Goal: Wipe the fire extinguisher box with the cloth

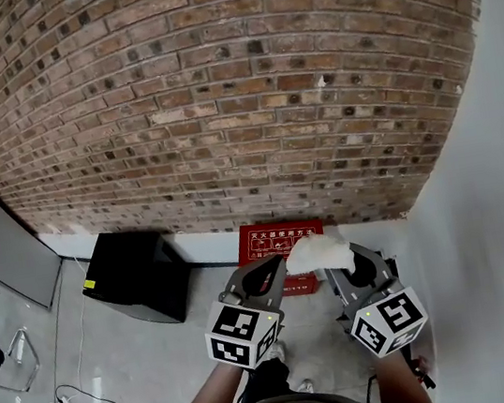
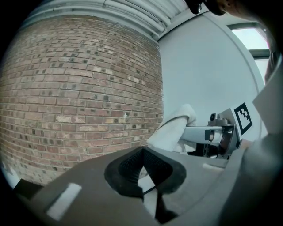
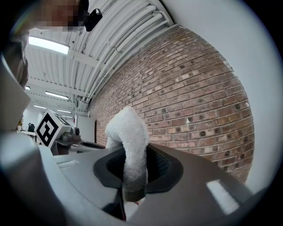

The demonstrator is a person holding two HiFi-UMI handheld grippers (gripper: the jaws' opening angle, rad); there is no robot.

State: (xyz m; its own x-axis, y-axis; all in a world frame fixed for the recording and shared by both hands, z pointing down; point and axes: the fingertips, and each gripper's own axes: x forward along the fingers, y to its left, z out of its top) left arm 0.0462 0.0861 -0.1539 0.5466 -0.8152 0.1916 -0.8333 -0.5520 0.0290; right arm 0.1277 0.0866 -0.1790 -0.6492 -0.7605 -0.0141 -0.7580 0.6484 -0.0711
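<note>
Since the right gripper (image 3: 132,174) just pinches the cloth (image 3: 128,132), left gripper (image 2: 143,167) closed empty, rubbing the far box (image 1: 282,238) could tug it loose.

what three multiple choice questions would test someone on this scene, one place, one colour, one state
1. Where is the fire extinguisher box?
A on a table
B on the floor against the brick wall
C hung high up

2. What colour is the cloth?
A white
B blue
C black

3. The right gripper is:
A open and empty
B shut on the box
C shut on the cloth

Answers:
1 B, the head view shows it at the wall's foot.
2 A, it shows white in every view.
3 C, its jaws pinch the cloth in the right gripper view.
</note>
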